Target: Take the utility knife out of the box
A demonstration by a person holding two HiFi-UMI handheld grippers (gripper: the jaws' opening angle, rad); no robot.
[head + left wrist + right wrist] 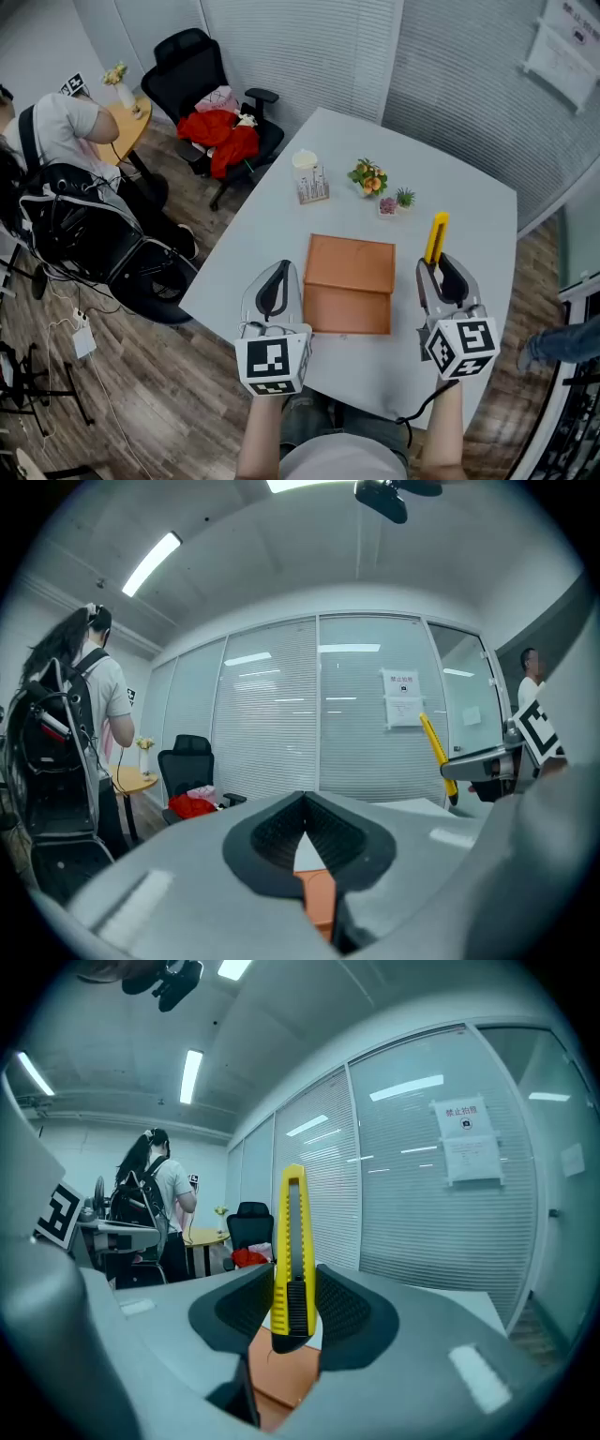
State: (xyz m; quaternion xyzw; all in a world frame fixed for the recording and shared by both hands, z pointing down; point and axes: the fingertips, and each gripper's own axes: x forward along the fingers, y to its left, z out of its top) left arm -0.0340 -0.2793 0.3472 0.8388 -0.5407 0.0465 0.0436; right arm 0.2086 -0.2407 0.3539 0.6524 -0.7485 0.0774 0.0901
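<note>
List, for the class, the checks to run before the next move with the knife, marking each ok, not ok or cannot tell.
1. Knife clamped between the right gripper's fingers: ok.
2. Knife clear of the box, held to its right: ok.
3. Blade retracted: cannot tell.
4. Left gripper empty, fingers together: ok.
5. Bare table right of the box for setting the knife down: ok.
</note>
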